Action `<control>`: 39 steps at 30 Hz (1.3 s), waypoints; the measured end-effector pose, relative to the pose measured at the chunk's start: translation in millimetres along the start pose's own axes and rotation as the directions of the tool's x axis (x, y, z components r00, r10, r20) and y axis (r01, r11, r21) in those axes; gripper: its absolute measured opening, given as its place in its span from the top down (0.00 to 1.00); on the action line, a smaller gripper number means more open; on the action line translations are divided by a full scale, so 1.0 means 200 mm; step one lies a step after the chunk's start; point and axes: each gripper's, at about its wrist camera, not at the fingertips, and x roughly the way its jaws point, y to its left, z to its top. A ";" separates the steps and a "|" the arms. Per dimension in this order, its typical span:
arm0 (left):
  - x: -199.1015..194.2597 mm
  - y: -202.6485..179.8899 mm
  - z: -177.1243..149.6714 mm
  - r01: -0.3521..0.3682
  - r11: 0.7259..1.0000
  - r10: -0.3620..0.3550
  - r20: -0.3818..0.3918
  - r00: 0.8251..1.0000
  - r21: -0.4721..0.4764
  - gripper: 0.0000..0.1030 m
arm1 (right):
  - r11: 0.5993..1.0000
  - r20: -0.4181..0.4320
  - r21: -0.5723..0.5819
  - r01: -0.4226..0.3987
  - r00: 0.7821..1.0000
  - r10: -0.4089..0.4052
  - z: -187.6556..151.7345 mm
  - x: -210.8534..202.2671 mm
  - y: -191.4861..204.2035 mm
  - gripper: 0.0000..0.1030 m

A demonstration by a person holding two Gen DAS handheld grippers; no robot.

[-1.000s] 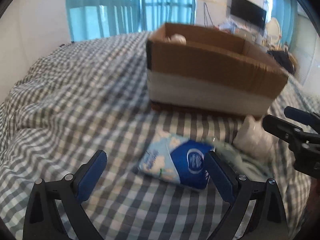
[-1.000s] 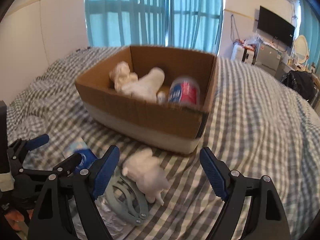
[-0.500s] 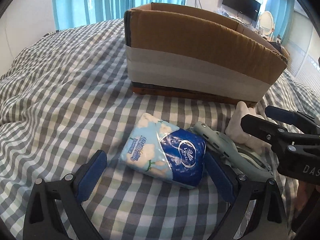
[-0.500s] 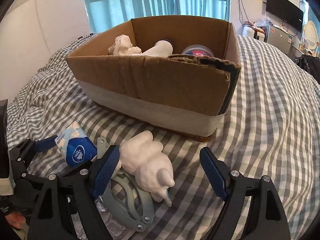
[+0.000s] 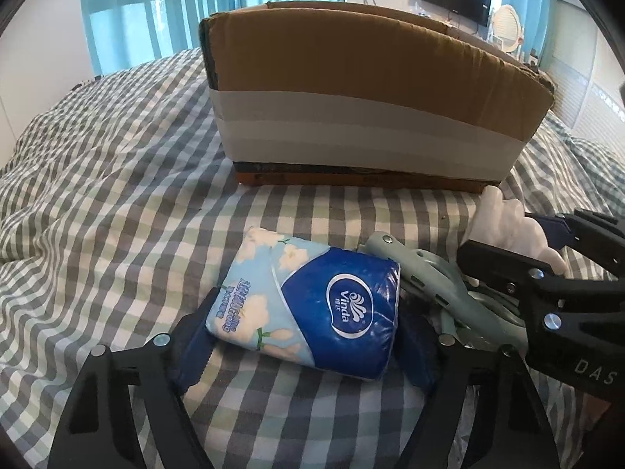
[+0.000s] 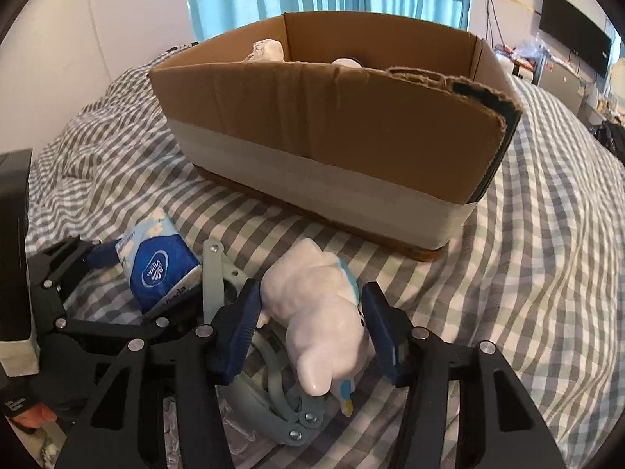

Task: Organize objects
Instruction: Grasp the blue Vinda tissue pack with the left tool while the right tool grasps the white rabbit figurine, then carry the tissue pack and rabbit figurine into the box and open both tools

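A blue and white tissue pack [image 5: 312,312] lies on the checked bedspread [image 5: 117,195]. My left gripper [image 5: 308,305] is closing around it, and both blue pads touch its ends. In the right wrist view a white animal figurine [image 6: 316,312] lies just right of the pack. My right gripper [image 6: 312,289] is closing on it, a pad pressed against each flank. The open cardboard box [image 6: 332,125] stands right behind both things. It holds white items [image 6: 269,49], mostly hidden by its near wall.
A grey-green hinged plastic tool [image 6: 213,273] lies between the pack and the figurine, partly under the figurine, on crinkled clear plastic [image 6: 234,430]. A black box [image 6: 13,234] stands at the far left. Right of the cardboard box the bedspread is bare.
Both grippers have come down closer to the bed. The left jaws have narrowed onto the tissue pack, and the right jaws onto the white figurine. The box looms larger in both views.
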 end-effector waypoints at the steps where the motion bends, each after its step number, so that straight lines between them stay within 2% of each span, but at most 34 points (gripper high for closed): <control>1: -0.01 0.00 0.00 -0.003 1.000 0.003 -0.002 1.000 -0.007 0.22 | 1.000 0.003 0.000 0.005 1.000 -0.005 -0.01 -0.01 0.00 0.49; 8: -0.16 0.00 -0.01 -0.001 1.000 0.001 0.003 1.000 -0.008 0.24 | 0.999 0.046 -0.008 0.047 0.998 -0.047 -0.03 -0.19 0.01 0.49; 16: -0.48 -0.02 0.02 -0.012 1.000 0.013 0.095 0.995 -0.015 0.24 | 0.996 0.128 -0.015 0.093 0.988 -0.090 -0.06 -0.51 0.05 0.49; 22: -0.70 0.01 0.07 -0.012 0.998 0.021 0.159 0.987 -0.060 0.24 | 0.993 0.187 -0.001 0.120 0.975 -0.118 -0.07 -0.76 0.05 0.49; 30: -0.90 0.00 0.10 0.017 0.996 0.004 0.243 0.970 -0.087 0.24 | 0.988 0.260 -0.005 0.156 0.954 -0.150 -0.10 -1.05 0.06 0.49; 39: -1.10 -0.02 0.26 0.053 0.994 -0.017 0.338 0.941 -0.096 0.24 | 0.987 0.363 -0.033 0.159 0.922 -0.136 0.04 -1.27 0.10 0.49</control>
